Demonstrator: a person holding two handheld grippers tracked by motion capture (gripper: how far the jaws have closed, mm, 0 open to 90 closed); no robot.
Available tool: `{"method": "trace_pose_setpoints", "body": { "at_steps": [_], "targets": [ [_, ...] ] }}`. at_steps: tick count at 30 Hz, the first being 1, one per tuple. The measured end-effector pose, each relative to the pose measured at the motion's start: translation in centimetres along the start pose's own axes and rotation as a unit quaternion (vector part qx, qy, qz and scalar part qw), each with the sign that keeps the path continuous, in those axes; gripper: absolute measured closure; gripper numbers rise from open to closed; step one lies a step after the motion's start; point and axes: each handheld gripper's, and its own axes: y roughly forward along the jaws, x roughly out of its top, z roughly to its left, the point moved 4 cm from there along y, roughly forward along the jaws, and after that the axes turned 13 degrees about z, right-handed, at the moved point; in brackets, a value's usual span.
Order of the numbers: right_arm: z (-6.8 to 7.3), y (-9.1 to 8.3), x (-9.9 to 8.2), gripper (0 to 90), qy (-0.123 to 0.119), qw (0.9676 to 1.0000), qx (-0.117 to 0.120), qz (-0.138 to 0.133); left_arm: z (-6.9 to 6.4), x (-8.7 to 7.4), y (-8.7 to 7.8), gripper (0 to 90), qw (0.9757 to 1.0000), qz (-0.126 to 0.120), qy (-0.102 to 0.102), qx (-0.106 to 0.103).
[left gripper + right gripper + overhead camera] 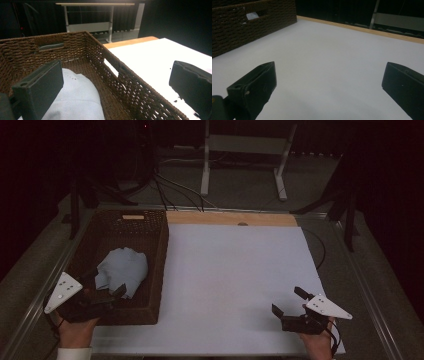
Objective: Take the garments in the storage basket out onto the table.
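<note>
we see a worktop (235, 270) covered by a white sheet, with a strip of bare wood showing along its far edge. at the worktop's left edge sits a dark brown woven basket (159, 265), rectangular, running from the far-left corner down toward the near-left corner. it has cut-out handle slots in its walls; in the left gripper view one slot shows in the far wall and another in the wall facing the white sheet.

inside the basket lies a pale blue-grey cloth (122, 270), crumpled into a soft mound with rounded folds. it rests on the basket floor in the near half, closer to the near wall than the far one. in the left gripper view the cloth (77, 100) looks smooth and finely woven, with a few tiny dots on its surface.

our left gripper (107, 297) sits over the near end of the basket, held by a hand (75, 332) at the near-left corner. its jaws stand wide apart: one is inside the basket just above the cloth, the other outside over the white sheet, so they straddle the wall. they hold nothing.

our right gripper (289, 301) hovers over the near-right corner of the worktop, well apart from the basket, its jaws spread wide with only bare white sheet between them.
</note>
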Motion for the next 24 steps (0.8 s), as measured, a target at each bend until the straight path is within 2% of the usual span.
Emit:
{"method": "trace_pose_setpoints", "body": {
  "at_steps": [7, 10, 24],
  "targets": [
    [-0.1, -0.1, 0.0, 0.0, 0.003, 1.0000, 0.000, -0.004, 0.6, 0.5, 0.3, 0.5, 0.9998, 0.017, -0.003, 0.012],
    [-0.1, -0.1, 0.0, 0.0, 0.003, 1.0000, 0.001, -0.003, 1.2, 0.5, 0.6, 0.5, 0.9989, 0.036, -0.007, 0.027],
    [-0.2, -0.2, 0.0, 0.0, 0.005, 1.0000, -0.001, -0.005, 2.4, 1.3, 1.3, 0.5, 0.9966, 0.071, -0.005, 0.042]
  ]
}}
